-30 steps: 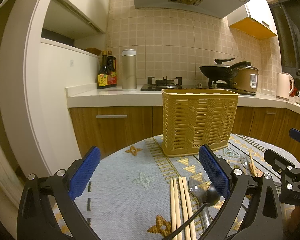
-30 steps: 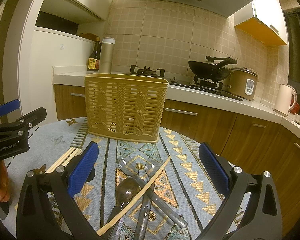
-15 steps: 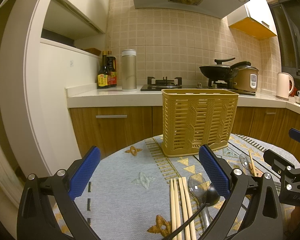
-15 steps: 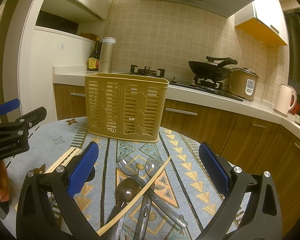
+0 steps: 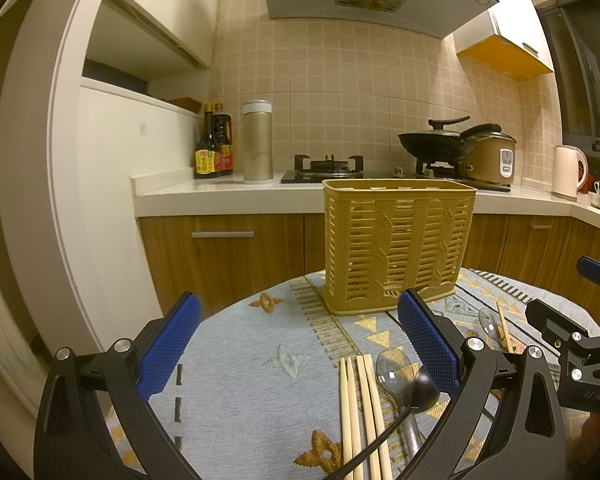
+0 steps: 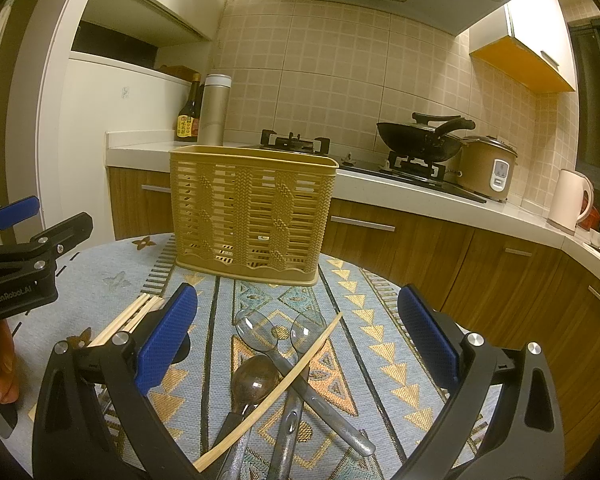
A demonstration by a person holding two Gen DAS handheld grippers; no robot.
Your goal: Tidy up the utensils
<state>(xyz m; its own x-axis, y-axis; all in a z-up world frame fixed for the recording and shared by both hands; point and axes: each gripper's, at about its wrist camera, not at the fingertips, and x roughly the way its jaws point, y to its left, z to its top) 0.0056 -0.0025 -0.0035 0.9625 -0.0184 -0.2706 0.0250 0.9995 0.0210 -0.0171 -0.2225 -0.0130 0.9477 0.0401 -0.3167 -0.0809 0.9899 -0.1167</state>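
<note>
Open cloth (image 5: 240, 380) left of chopsticks (image 5: 360, 400); basket (image 5: 396, 248) behind

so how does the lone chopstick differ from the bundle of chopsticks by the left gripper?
Lone chopstick: single, lying diagonally across the spoons, propped on them. Chopstick bundle: several side by side, roughly parallel, flat on the tablecloth, beside a clear spoon. The lone one sits between the right gripper's open fingers; the bundle between the left gripper's. Both are pale wood, outside the basket.

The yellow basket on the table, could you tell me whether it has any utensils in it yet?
Apparently empty: through the slats of the basket nothing shows, and nothing sticks up above its rim.
</note>
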